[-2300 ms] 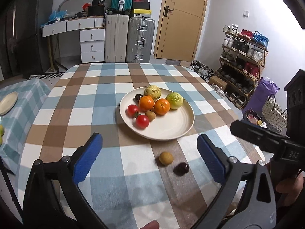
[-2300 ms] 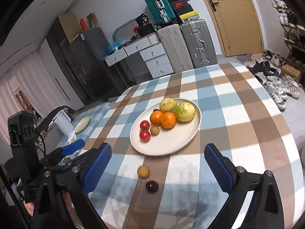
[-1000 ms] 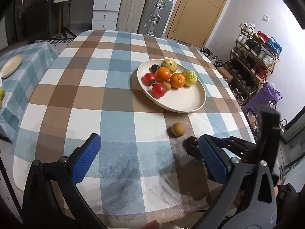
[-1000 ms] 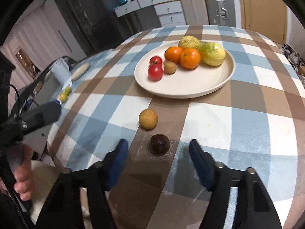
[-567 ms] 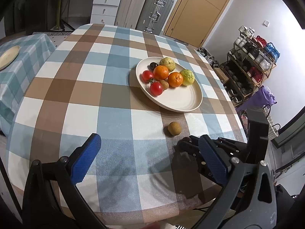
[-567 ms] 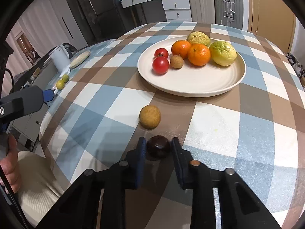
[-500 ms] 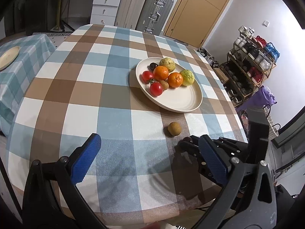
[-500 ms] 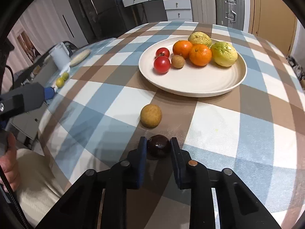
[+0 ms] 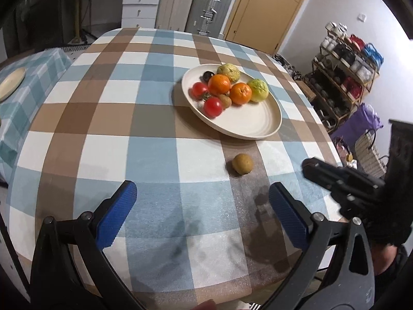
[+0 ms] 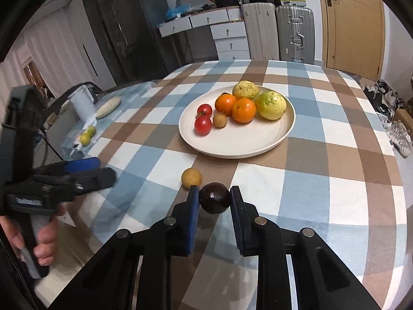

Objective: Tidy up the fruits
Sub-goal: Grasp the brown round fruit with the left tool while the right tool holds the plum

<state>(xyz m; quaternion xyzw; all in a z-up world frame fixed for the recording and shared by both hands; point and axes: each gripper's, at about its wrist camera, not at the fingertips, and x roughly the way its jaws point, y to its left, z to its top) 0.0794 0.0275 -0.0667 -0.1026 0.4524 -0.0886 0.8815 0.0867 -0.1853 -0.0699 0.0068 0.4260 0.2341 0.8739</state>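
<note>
Dark-purple round fruit (image 10: pixel 215 198) sits clenched in the right gripper (image 10: pixel 214 196), tan fruit (image 10: pixel 191 178) just beyond its left pad; left gripper (image 9: pixel 202 213) gapes released.

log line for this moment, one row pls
right gripper: shut on dark fruit, off the table | left gripper: open, holding nothing | tan fruit: on tablecloth | plate: not yet reached

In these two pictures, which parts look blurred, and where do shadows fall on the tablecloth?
Left wrist view: the plate and its fruit are slightly smeared; soft shadows fall on the tablecloth between the left gripper's open jaws. Right wrist view: the dark fruit in the right gripper is sharp; the other gripper at the left edge is blurred.
</note>
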